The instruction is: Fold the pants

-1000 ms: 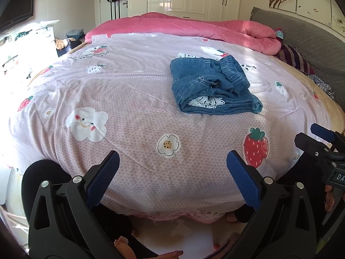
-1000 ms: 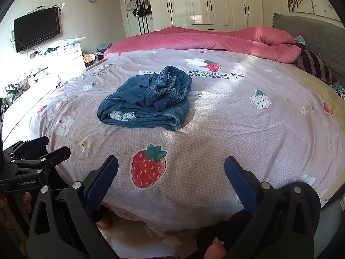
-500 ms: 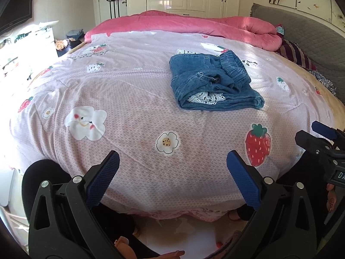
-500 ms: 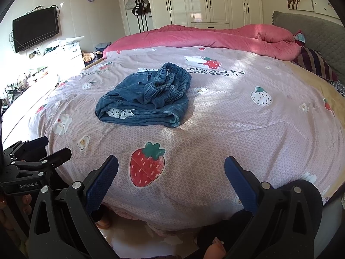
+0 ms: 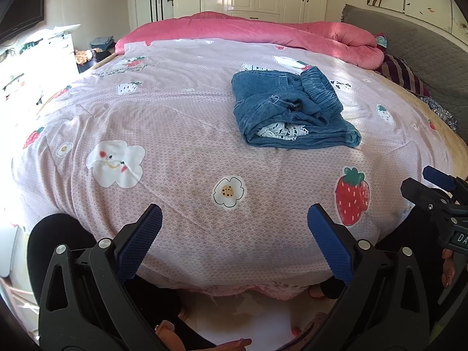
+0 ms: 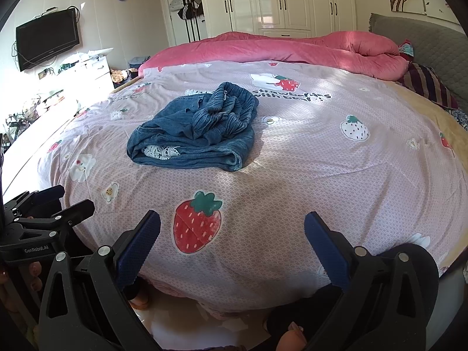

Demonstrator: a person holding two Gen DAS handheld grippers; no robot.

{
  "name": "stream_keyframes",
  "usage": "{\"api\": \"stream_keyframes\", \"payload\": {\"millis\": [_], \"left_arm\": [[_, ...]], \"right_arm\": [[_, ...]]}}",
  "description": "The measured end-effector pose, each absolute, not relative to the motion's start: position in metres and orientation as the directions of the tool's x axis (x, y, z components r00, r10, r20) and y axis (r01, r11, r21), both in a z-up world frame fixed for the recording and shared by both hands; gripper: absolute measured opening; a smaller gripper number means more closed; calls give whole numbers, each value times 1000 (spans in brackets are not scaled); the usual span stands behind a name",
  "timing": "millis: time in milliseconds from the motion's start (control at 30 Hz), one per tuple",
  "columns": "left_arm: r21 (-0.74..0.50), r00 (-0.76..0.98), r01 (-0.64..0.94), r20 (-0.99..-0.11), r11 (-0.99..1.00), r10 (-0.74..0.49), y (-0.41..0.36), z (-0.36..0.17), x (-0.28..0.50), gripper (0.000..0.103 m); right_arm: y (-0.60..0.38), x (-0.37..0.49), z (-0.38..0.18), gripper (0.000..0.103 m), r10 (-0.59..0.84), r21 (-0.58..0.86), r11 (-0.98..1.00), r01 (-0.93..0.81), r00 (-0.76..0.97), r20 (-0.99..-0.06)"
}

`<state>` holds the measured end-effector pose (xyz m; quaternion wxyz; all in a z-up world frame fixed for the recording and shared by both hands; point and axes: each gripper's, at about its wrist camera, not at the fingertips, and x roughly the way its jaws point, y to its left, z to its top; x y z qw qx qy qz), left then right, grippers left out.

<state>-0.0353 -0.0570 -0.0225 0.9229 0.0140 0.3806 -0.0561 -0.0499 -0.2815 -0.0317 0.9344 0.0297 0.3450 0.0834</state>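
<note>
Left wrist: left tool wide open, seemingly empty, pants well apart.

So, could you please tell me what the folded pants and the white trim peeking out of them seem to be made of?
The pants look like blue denim: faded matte weave, pale stitched seams, and a gathered, probably elastic, waistband. The white trim looks like openwork cotton lace, with holes showing through; the fibre itself cannot be told.

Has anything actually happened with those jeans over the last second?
Hardly. Both tongs, left and right, stayed open and empty at the bed's near edge, only drifting a touch. The jeans lie in the same folded bundle on the bedspread; nothing was grabbed or released.
</note>
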Motion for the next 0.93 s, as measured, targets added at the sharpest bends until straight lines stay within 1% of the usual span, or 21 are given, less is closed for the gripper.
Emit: {"api": "stream_keyframes", "payload": {"millis": [400,533,633,700,733,800,867,900,933], "left_arm": [[2,684,62,-729,998,-41,-45,-31,-20,93],[-70,646,67,-757,995,-96,-28,-32,-1,93],[-143,649,51,-748,988,-141,3,-20,26,93],[-142,654,-18,-750,990,-96,34,-13,57,93],[-96,655,-61,-755,994,-33,53,-11,80,94],[32,623,-169,-771,985,132,92,-16,132,94],[83,574,-245,-790,966,214,128,-26,175,94],[93,538,-289,-807,953,242,146,-34,197,94],[92,520,-308,-817,947,249,159,-39,212,94]], "right_arm": [[-311,-29,-44,98,124,119,991,-58,728,-674],[-341,-9,-40,98,82,126,992,5,730,-678],[-380,15,-30,98,14,126,988,94,746,-665],[-410,35,-23,98,-51,109,980,164,748,-661],[-430,49,-21,98,-106,82,974,212,745,-658],[-465,79,-21,98,-194,40,954,296,714,-673],[-509,116,-25,98,-271,25,916,400,663,-698],[-531,134,-29,98,-309,15,891,453,632,-711],[-548,148,-33,98,-312,30,875,484,610,-728]]}}
